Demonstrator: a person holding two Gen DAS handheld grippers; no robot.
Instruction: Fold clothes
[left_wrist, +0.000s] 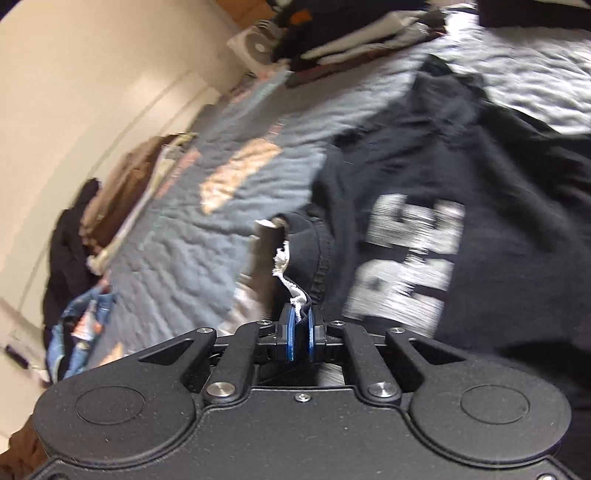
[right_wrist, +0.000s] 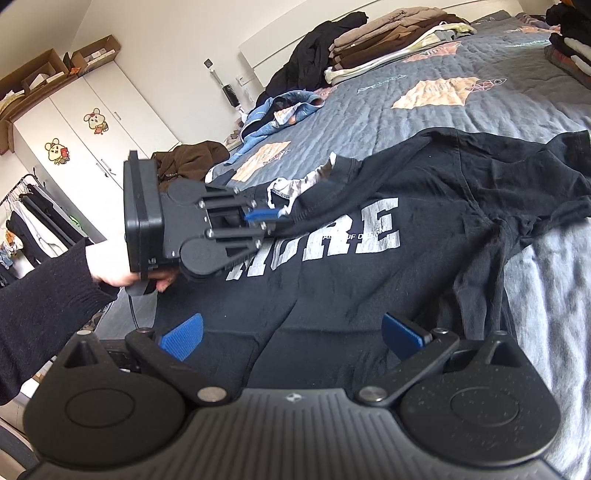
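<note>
A black T-shirt (right_wrist: 388, 280) with white block letters lies spread on the grey quilted bed (right_wrist: 480, 107). My left gripper (left_wrist: 300, 325) is shut on the shirt's collar edge, by the white neck label (left_wrist: 286, 273), and lifts it slightly; it also shows in the right wrist view (right_wrist: 273, 218), held by a hand in a black sleeve. The shirt fills the right of the left wrist view (left_wrist: 461, 166). My right gripper (right_wrist: 291, 336) is open and empty, hovering over the shirt's lower front. One sleeve (right_wrist: 546, 173) trails to the right.
Folded brown and beige clothes (right_wrist: 391, 40) are stacked at the bed's far side. A denim garment (right_wrist: 284, 110) and a black garment (right_wrist: 317, 40) lie near the bed's far left. Another folded pile (right_wrist: 570, 44) sits at the right edge. White wardrobes (right_wrist: 85, 140) and a clothes rack (right_wrist: 33, 221) stand left.
</note>
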